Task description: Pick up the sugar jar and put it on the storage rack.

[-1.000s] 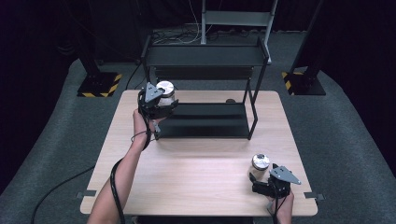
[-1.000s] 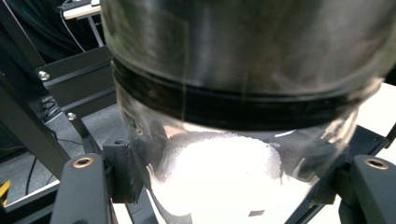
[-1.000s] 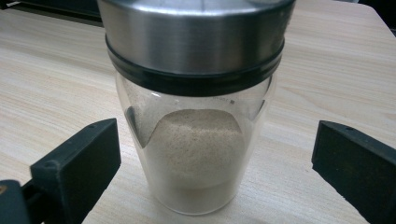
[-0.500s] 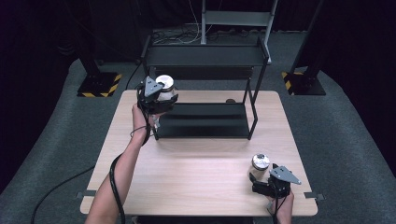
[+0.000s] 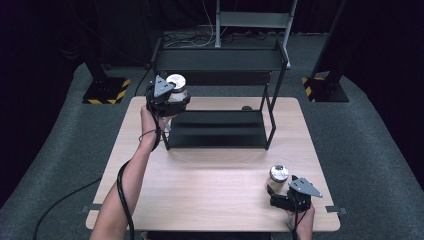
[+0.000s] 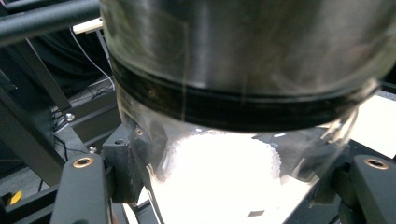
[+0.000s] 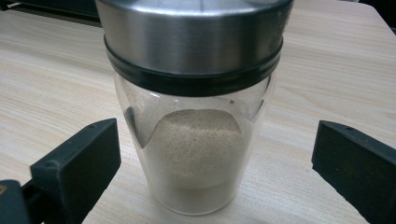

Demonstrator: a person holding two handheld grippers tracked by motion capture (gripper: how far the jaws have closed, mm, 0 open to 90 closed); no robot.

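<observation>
A glass jar of white powder (image 5: 176, 85) with a steel lid is held in the air by my left gripper (image 5: 169, 100), which is shut on it. It hangs at the left end of a black two-tier rack (image 5: 220, 131), just below the top shelf. In the left gripper view this white-powder jar (image 6: 233, 84) sits between the black jaws. A second jar, with beige powder (image 5: 278, 176), stands on the table near the front right. My right gripper (image 5: 276, 189) is open around that beige-powder jar (image 7: 196, 140), with both pads (image 7: 79, 158) well clear of the glass.
The rack's top shelf (image 5: 220, 60) and lower shelf are bare. The wooden table (image 5: 200, 180) lies between the rack and the front edge. A cable trails from the left gripper along the forearm. Dark stands and wires sit on the floor behind.
My left gripper has lifted its jar slightly higher beside the rack's top shelf. The right gripper and its jar have not moved.
</observation>
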